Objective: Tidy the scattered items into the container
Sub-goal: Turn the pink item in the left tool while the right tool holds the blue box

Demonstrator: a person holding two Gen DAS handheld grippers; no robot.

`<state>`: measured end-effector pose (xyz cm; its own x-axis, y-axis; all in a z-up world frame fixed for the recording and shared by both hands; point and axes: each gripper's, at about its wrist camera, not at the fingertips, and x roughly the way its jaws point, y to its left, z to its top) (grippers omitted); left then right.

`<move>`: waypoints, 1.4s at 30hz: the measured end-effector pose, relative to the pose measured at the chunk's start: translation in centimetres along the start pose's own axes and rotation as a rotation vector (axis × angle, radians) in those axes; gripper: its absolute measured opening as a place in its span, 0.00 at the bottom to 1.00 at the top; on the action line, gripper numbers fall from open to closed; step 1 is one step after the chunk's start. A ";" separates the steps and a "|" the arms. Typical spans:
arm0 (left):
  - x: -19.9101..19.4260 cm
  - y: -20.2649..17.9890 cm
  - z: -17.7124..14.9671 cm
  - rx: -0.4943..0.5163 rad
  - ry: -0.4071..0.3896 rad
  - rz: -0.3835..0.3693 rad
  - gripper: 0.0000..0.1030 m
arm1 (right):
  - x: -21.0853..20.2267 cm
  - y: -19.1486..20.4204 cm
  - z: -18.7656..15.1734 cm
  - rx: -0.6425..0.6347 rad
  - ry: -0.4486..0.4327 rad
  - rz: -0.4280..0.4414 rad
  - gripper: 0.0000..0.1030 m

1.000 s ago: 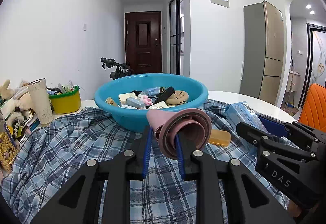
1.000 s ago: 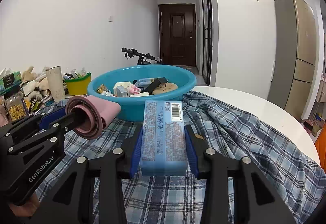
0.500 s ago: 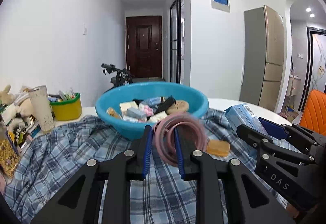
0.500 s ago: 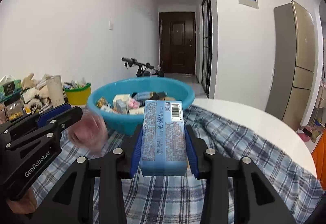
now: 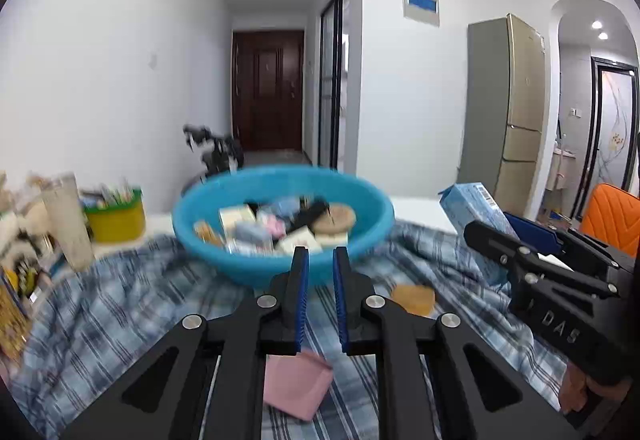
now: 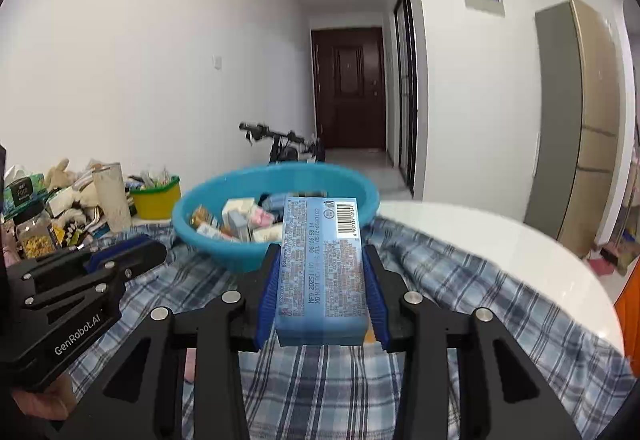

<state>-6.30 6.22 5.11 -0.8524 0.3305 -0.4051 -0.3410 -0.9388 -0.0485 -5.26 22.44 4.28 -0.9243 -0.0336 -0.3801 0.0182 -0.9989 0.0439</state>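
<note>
A second ago our left gripper (image 5: 320,264) pinched a pink cup; now its fingers stand nearly closed and empty, and the pink cup (image 5: 297,386) lies on the plaid cloth (image 5: 120,320) beneath and behind the fingertips. Our right gripper (image 6: 323,268) still clamps the blue packet (image 6: 322,272) between its fingers, short of the blue basin (image 6: 276,192) on the table (image 6: 500,240).
</note>
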 end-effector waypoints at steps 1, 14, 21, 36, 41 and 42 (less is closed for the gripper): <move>0.5 0.3 -0.5 -0.006 0.037 -0.013 0.13 | 0.2 -0.2 -0.4 0.003 0.014 0.001 0.37; 3.6 2.7 -6.7 0.007 0.332 -0.075 0.72 | 1.9 -1.3 -2.9 0.007 0.113 0.014 0.37; 5.3 1.9 -6.5 0.064 0.389 -0.176 0.82 | 2.1 -1.4 -2.9 0.002 0.125 0.013 0.37; 11.9 2.5 -6.4 0.254 0.553 -0.284 0.82 | 3.1 -2.5 -3.4 0.017 0.166 -0.007 0.37; 13.3 3.1 -6.7 0.227 0.588 -0.297 0.82 | 3.6 -2.5 -3.5 0.010 0.179 -0.006 0.37; 13.2 3.2 -6.7 0.219 0.584 -0.303 0.82 | 3.7 -2.5 -3.5 0.011 0.181 -0.008 0.37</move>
<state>-16.04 6.96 -6.50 -0.3753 0.4110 -0.8308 -0.6547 -0.7520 -0.0763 -7.40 24.70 -0.47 -0.8409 -0.0322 -0.5403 0.0064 -0.9987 0.0496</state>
